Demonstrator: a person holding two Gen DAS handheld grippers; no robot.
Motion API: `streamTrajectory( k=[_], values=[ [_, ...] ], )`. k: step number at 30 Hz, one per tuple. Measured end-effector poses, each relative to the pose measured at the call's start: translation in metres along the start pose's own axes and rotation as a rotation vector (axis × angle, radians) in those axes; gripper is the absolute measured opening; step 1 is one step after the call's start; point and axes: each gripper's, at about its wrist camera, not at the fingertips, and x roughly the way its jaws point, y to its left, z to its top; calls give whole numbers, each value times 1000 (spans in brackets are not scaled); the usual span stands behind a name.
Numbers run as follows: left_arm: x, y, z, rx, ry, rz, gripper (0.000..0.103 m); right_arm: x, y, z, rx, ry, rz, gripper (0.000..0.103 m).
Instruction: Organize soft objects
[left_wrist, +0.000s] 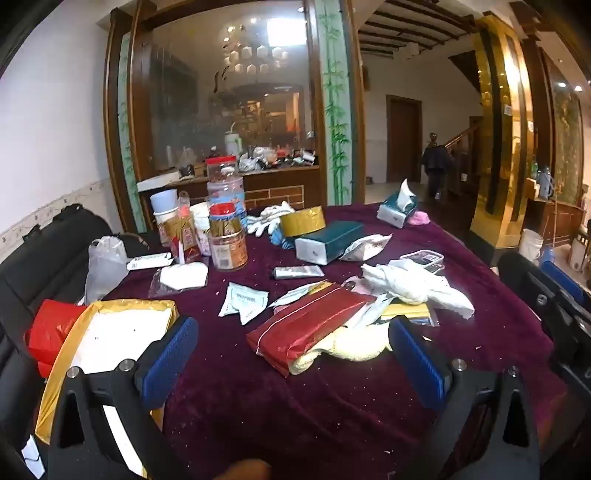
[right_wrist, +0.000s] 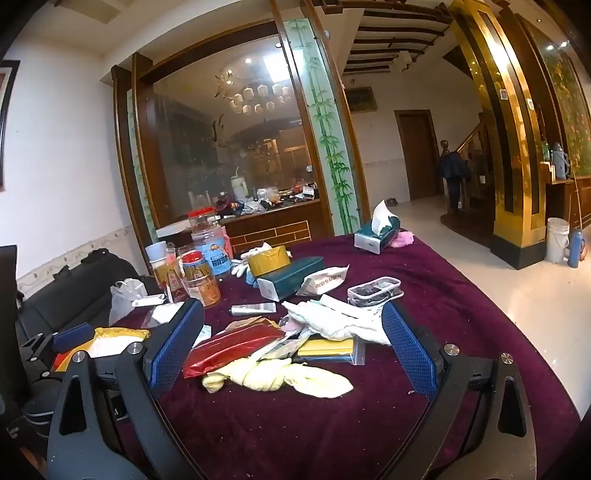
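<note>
While both grippers hover above the near edge of a cluttered surface (right_wrist: 461, 302) draped in a deep purple velvet cloth, neither one holds anything. The left gripper (left_wrist: 291, 363) has its blue-padded fingers (left_wrist: 417, 363) spread wide with only cloth between them, and the right gripper (right_wrist: 291, 347) is spread just as wide. Both tilt gently downward toward the pile at the middle, which reads as an approach not yet committed to any one item.

Nearest the grippers lies a pale yellow cloth (right_wrist: 280, 376), crumpled and twisted into loose folds, limp and fleecy in look. Its far end is tucked under a shiny red foil packet (left_wrist: 306, 325), so lifting it would likely drag the packet. Just behind sits a white cloth (left_wrist: 413, 282), also bunched, draped over a yellow card in a clear sleeve (right_wrist: 327, 349). Further back, white gloves (left_wrist: 269, 218) rest beside a roll of gold tape (left_wrist: 303, 221) and a teal tissue pack (left_wrist: 328, 240). A second tissue pack (right_wrist: 378, 230) with a sheet poking up stands at the far edge, touching a small pink fluffy item (right_wrist: 404, 238).

At the left, a gold-edged open box (left_wrist: 110, 332) with a white lining sits at the surface's edge, probably the place for the soft things. Jars and bottles (left_wrist: 225, 225) crowd the far left.
</note>
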Motion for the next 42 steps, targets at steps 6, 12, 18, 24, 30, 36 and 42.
streamTrajectory(
  k=[6, 12, 18, 24, 30, 36, 42],
  values=[
    [2, 7, 4, -33, -7, -8, 103, 2, 0, -1, 3, -4, 5, 98],
    [-3, 10, -1, -40, -12, 11, 103, 10, 6, -8, -21, 21, -12, 98],
    [8, 15, -3, -59, 14, 20, 103, 12, 5, -11, -17, 26, -16, 98],
    [17, 17, -4, -65, 39, 18, 103, 18, -2, -13, -4, 44, -19, 98],
    [25, 20, -6, -75, 53, 31, 103, 25, -3, -11, -4, 64, -26, 98],
    [32, 22, -8, -76, 73, 27, 103, 31, -5, -11, 4, 85, -30, 98],
    [33, 25, -9, -88, 83, 25, 103, 34, -2, -12, -3, 100, -34, 98]
  ],
)
